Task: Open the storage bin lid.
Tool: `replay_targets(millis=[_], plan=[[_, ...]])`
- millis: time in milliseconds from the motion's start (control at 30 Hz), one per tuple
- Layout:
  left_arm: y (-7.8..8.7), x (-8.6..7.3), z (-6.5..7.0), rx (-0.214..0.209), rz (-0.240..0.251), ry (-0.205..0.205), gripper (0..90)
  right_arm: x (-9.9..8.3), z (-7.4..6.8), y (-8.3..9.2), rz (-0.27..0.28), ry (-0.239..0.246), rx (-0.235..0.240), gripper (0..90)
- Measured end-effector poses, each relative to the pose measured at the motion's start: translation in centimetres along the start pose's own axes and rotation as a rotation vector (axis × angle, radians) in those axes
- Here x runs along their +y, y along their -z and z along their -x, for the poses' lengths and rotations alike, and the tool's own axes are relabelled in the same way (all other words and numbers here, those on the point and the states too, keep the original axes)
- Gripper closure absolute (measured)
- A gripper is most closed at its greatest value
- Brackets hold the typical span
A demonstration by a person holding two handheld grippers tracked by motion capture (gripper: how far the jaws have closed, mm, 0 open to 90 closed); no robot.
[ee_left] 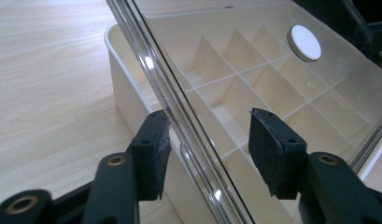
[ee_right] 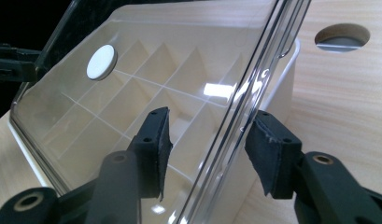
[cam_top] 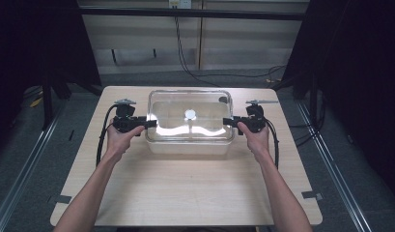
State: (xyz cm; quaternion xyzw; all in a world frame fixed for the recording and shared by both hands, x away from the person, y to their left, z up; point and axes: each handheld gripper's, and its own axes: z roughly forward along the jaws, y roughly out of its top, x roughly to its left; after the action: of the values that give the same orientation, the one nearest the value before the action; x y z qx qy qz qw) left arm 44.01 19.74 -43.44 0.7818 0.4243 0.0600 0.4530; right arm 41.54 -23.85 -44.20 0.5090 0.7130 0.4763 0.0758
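Your counter [cam_top: 185,188] carries a white compartment box [cam_top: 188,145] near its far middle, and a clear lid [cam_top: 190,113] with a round white knob [cam_top: 190,114] sits on the box. Your left tongs [cam_top: 148,123] straddle the lid's left edge, jaws part open with a gap at each pad. Your right tongs [cam_top: 227,121] straddle its right edge likewise, not pressing on it.

Table [cam_top: 185,183] lit from overhead, surroundings dark; strong white glare on clear lid [cam_top: 189,116]; gripper views sharp, jaws slightly soft.
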Motion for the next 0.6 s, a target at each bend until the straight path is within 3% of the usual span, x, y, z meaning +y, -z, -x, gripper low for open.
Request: replay_targets(millis=[100, 200, 333, 600], plan=[[-0.2, 0.0, 0.2, 0.003, -0.015, -0.020, 52.2, 0.2, -0.1, 0.4, 0.014, -0.004, 0.020, 53.3], [0.0, -0.2, 0.0, -0.018, 0.011, 0.010, 54.5, 0.4, -0.3, 0.6, 0.018, -0.002, 0.024, 54.4], [0.2, -0.1, 0.0, -0.018, 0.008, -0.007, 55.4, 0.6, -0.5, 0.8, 0.018, -0.006, 0.028, 55.9], [0.7, 0.2, -0.1, -0.056, 0.044, 0.019, 58.1, 1.1, -0.7, 0.7, 0.025, -0.024, 0.024, 57.4]])
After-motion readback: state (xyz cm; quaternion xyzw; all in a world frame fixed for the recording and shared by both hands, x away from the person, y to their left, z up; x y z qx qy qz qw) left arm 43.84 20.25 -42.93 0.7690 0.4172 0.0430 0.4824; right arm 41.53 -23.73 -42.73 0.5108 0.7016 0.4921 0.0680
